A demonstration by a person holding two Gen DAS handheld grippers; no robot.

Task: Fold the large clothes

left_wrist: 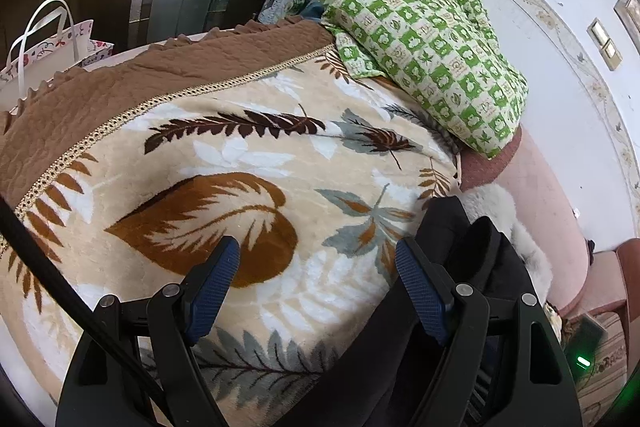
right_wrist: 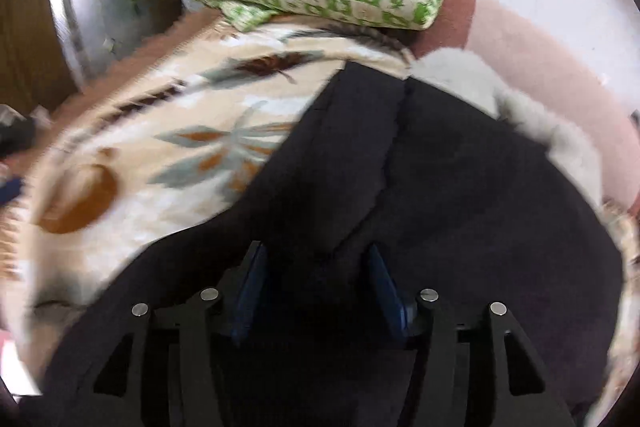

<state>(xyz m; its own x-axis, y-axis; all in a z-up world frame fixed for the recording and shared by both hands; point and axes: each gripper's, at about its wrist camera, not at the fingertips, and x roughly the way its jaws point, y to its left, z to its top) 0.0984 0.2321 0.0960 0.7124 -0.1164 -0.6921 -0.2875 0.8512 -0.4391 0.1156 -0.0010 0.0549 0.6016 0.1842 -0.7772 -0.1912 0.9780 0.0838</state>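
**Between folds, both tongs free**

Our left tongs (left_wrist: pixel 316 259) hang wide open over the leaf blanket (left_wrist: pixel 224 163), gripping nothing. Right tongs (right_wrist: pixel 316 259) sit half-open above the dark garment (right_wrist: pixel 460 187) on the bed, nothing clamped. Next we likely need a fresh edge grip.

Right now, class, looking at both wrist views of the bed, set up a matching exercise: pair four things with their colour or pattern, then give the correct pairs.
Things:
1. blanket
2. garment
3. pillow
4. paper bag

Descriptions:
A. green and cream checks
B. white with red prints and white handles
C. beige with brown and grey leaves
D. plain black

Pairs: 1-C, 2-D, 3-A, 4-B
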